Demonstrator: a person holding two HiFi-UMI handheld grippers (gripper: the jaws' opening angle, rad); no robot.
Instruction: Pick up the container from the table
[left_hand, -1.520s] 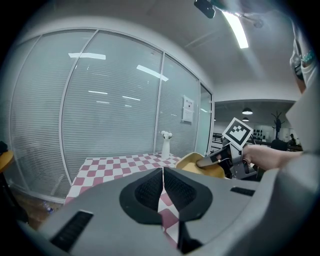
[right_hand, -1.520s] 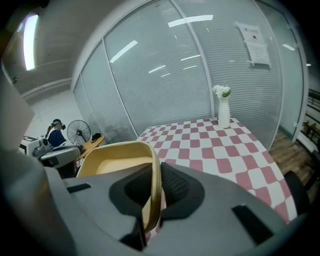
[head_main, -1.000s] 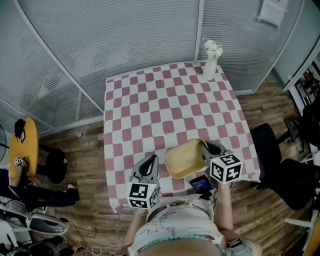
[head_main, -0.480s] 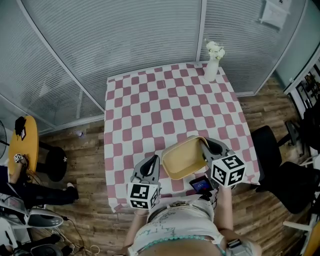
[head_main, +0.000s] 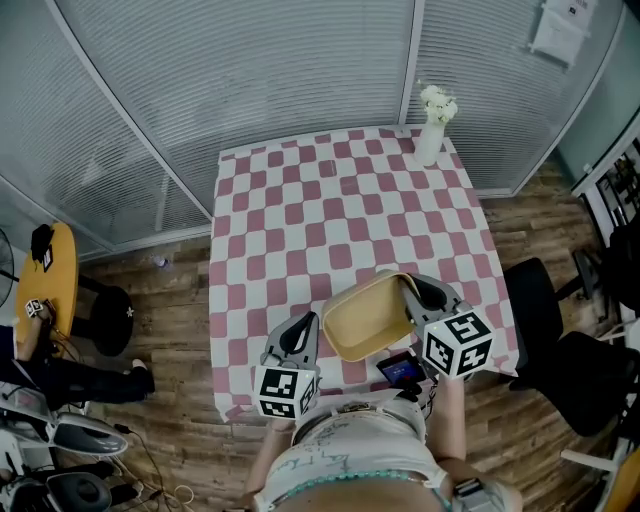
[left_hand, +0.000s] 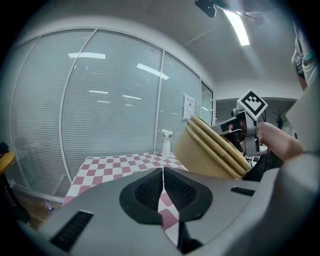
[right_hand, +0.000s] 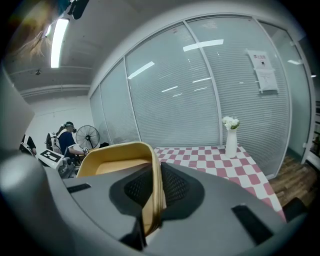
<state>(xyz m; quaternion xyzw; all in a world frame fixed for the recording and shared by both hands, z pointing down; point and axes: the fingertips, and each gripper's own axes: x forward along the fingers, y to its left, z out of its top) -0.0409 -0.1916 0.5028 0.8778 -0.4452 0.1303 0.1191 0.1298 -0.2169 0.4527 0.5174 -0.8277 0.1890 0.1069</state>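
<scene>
A tan, shallow container hangs tilted above the near edge of the checked table. My right gripper is shut on its right rim; in the right gripper view the rim is pinched between the two pads. The container shows as a stacked tan shape at the upper right of the left gripper view. My left gripper sits to the left of the container, jaws shut with nothing between them.
A white vase with flowers stands at the table's far right corner. Glass walls with blinds lie behind the table. A black chair is at the right, a yellow round table at the left.
The container stays held by the right gripper and has shifted slightly right and up in the view. The left gripper has barely moved.
</scene>
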